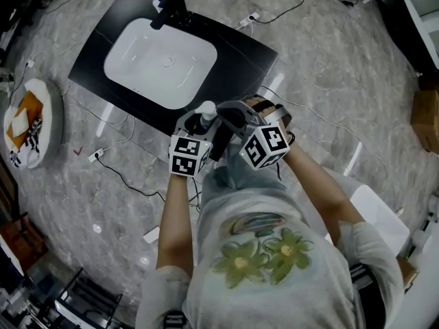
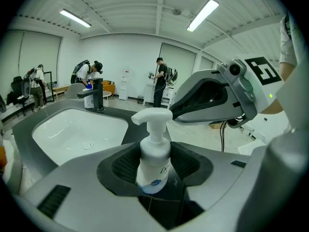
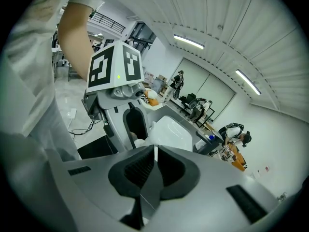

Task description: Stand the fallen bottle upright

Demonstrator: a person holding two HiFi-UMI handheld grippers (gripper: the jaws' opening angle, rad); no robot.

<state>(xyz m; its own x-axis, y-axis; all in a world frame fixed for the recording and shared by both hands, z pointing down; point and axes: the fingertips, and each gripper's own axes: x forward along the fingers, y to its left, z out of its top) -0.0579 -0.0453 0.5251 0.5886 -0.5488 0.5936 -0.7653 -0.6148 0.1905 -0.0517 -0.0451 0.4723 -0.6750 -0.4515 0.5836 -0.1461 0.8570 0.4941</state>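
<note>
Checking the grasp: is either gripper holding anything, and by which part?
The left gripper holds the pump bottle by its body, below the pump neck. The right gripper is shut and empty.

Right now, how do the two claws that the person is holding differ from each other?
The left claw is clamped on a white pump bottle, which stands upright in it; the right claw holds nothing. The left claw's jaws stand apart, as wide as the bottle; the right claw's jaws are closed together. Both claws are grey with black ribbed pads, and each carries a cube with square markers.
</note>
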